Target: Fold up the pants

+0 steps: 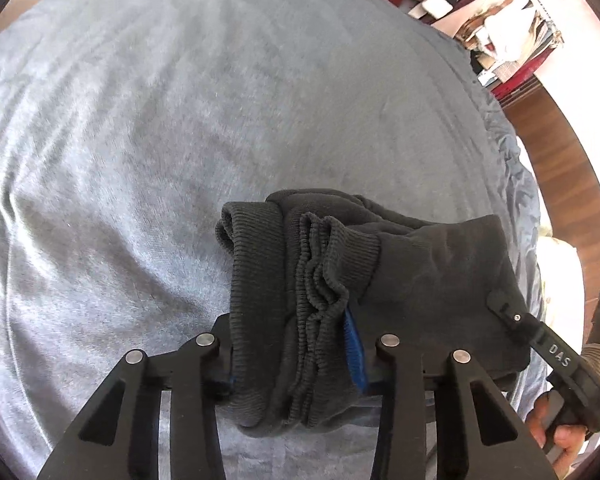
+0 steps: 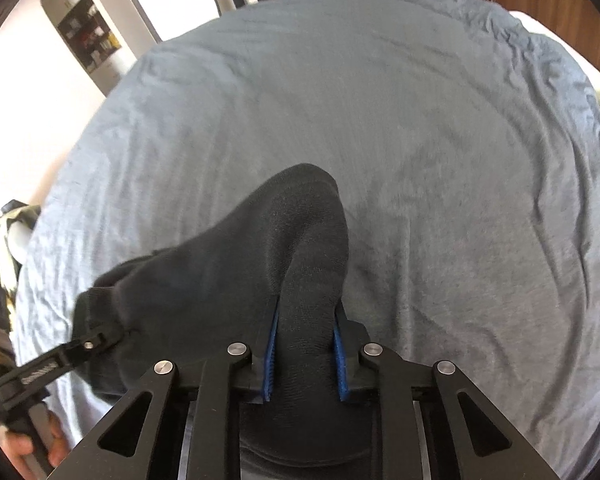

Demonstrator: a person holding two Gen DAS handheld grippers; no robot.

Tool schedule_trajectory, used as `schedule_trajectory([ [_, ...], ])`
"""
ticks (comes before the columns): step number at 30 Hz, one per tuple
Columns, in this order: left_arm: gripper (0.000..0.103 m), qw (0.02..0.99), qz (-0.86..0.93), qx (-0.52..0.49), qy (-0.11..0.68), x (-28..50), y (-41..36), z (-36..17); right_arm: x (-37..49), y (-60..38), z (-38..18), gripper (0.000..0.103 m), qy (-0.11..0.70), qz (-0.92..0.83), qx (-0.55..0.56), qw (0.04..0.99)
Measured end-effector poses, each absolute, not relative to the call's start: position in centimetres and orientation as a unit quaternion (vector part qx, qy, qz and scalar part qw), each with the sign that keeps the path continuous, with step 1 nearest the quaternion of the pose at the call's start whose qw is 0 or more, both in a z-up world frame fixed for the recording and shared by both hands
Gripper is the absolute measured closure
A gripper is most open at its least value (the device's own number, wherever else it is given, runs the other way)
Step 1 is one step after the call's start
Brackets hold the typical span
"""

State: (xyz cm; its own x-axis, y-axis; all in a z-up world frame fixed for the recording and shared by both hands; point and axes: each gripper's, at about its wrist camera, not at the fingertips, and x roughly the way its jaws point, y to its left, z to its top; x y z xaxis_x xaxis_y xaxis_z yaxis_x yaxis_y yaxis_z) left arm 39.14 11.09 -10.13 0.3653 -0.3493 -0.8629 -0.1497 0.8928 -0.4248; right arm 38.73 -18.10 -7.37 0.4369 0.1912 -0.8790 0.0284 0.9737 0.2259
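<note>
The dark grey pants (image 1: 420, 272) are folded into a thick bundle held over the grey-blue bed cover (image 1: 180, 140). My left gripper (image 1: 296, 344) is shut on the bundle's ribbed cuffs and waistband end; one blue pad (image 1: 354, 352) shows. My right gripper (image 2: 306, 344) is shut on the other end of the pants (image 2: 220, 264), fabric bulging between its blue pads (image 2: 340, 364). The right gripper also shows in the left wrist view (image 1: 512, 312) on the bundle's right corner. The left gripper shows in the right wrist view (image 2: 100, 338) on the left corner.
The bed cover (image 2: 420, 120) fills both views, wrinkled near its right edge (image 2: 560, 72). Hanging clothes (image 1: 500, 32) and a wooden panel (image 1: 552, 168) stand beyond the bed. A wall niche with shelves (image 2: 84, 36) is at the far left.
</note>
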Motion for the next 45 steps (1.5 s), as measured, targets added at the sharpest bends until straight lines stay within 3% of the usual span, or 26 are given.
schedule_trajectory([
  [14, 0.064, 0.836, -0.035, -0.194, 0.513, 34.4, 19.4, -2.8, 34.7, -12.6, -0.4, 0.08, 0.488, 0.082, 0.113, 0.862],
  [24, 0.064, 0.826, -0.012, -0.168, 0.539, 32.3, 27.3, -6.7, 32.0, -3.3, -4.0, 0.08, 0.51, 0.11, 0.08, 0.85],
  [34, 0.062, 0.815, -0.041, -0.16, 0.555, 32.2, 30.0, -11.0, 31.4, 1.2, -8.7, 0.079, 0.521, 0.085, 0.025, 0.849],
  [36, 0.056, 0.816, -0.04, -0.154, 0.555, 32.2, 30.1, -11.2, 31.2, 1.5, -9.2, 0.075, 0.518, 0.073, 0.015, 0.852],
  [40, 0.05, 0.818, -0.04, -0.14, 0.557, 31.9, 30.3, -11.3, 30.5, 1.7, -9.8, 0.049, 0.52, 0.033, -0.008, 0.854],
  [45, 0.039, 0.825, -0.02, -0.099, 0.555, 30.9, 30.5, -10.4, 28.7, 2.3, -9.2, 0.046, 0.511, 0.021, -0.036, 0.859],
])
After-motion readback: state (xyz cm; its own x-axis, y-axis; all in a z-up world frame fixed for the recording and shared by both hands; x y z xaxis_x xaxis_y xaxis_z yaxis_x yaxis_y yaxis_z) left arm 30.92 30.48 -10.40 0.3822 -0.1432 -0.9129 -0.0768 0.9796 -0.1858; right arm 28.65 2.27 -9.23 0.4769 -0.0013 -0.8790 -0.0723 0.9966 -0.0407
